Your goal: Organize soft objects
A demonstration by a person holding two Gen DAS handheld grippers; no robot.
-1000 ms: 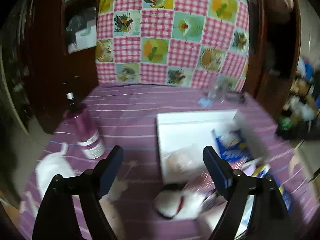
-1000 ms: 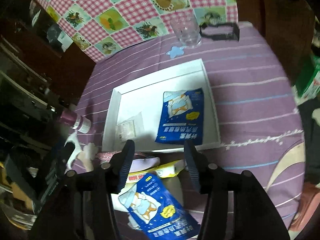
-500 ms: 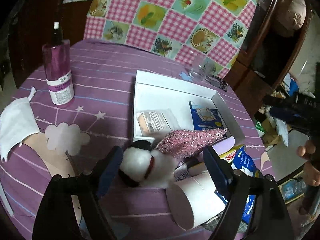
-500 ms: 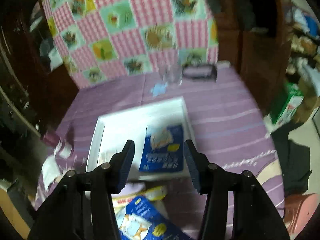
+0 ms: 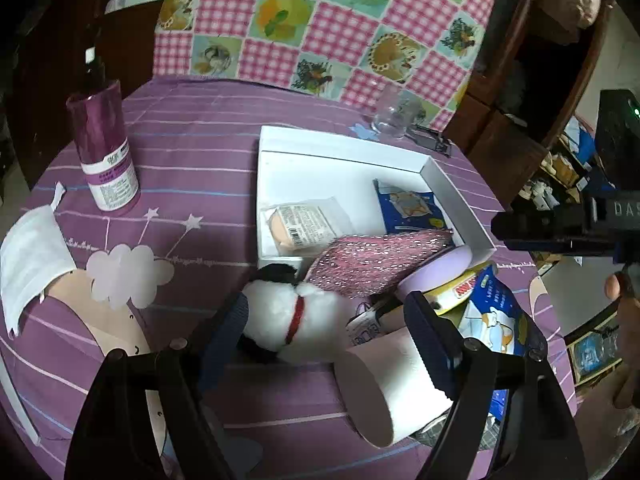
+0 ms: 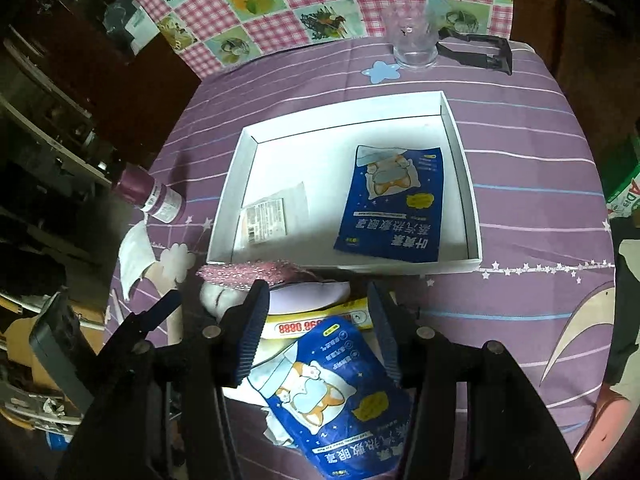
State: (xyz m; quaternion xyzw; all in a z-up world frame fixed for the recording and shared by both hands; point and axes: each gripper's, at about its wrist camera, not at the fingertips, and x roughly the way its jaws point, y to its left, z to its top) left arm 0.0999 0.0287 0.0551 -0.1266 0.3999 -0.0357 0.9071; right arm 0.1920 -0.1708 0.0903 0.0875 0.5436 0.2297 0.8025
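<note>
The left gripper (image 5: 326,322) hangs open astride the plush toy (image 5: 292,320) on the counter (image 5: 192,152) beside the white tray (image 5: 456,200), the right gripper (image 6: 318,328) apparently empty over a blue pouch (image 6: 340,396), and closing carelessly could snag the neighbouring paper roll (image 5: 392,384).

Yellow packet (image 6: 320,322) at 6 o'clock of the white tray (image 6: 464,184): red digits "8880" legible, the rest unclear. Black device (image 5: 616,212) at 3 o'clock in the left wrist view: letters "DAS", cut off. Blue pouches (image 6: 394,204) carry Chinese print, upside down, not read.
</note>
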